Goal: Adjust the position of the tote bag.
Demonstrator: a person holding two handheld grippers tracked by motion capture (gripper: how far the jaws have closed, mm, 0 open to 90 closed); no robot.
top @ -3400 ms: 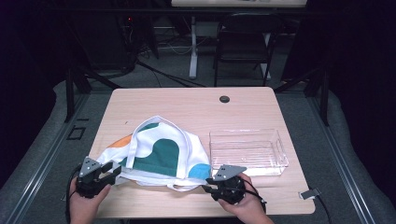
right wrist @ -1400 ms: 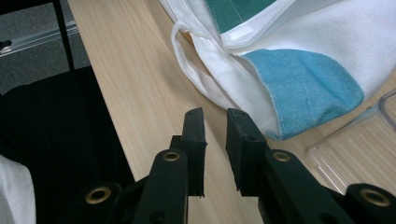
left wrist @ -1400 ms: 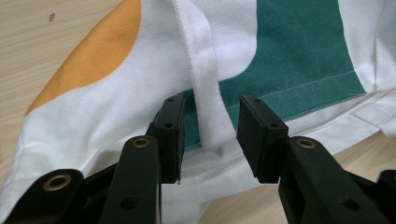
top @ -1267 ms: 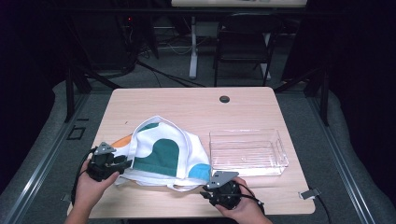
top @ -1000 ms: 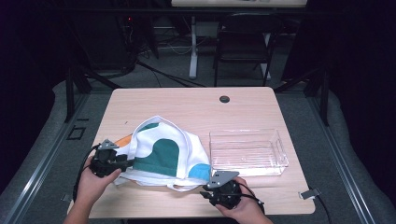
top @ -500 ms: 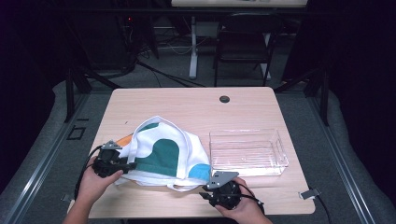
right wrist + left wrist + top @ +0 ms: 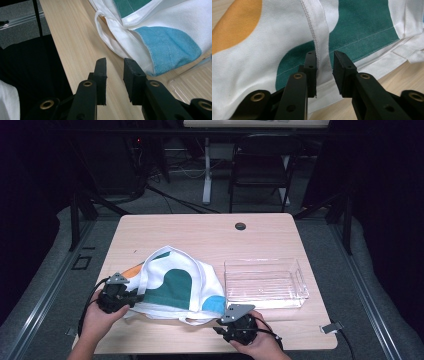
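Observation:
A white cloth bag (image 7: 175, 287) with green, orange and blue patches lies flat on the wooden table (image 7: 200, 235). My left gripper (image 7: 132, 297) sits at the bag's left edge. In the left gripper view its jaws (image 7: 324, 65) have just been closing around a white strap (image 7: 319, 30) of the bag (image 7: 262, 50). The strap lies between them, with a slim gap at the right jaw. My right gripper (image 7: 222, 326) rests near the table's front edge, just short of the bag's blue corner (image 7: 170, 42). Its jaws (image 7: 115, 70) have just been opening a little and hold nothing.
A clear plastic container (image 7: 263, 262) stands right of the bag, and its corner (image 7: 195, 85) shows in the right gripper view. A round black grommet (image 7: 240, 226) sits at the table's far edge. A black chair (image 7: 260, 165) stands beyond the table. Bare wood (image 7: 75, 50) lies ahead of the right jaws.
The left hand came up from the table's front left corner to the bag's left edge. The right hand shifted slightly left, and both have since kept still.

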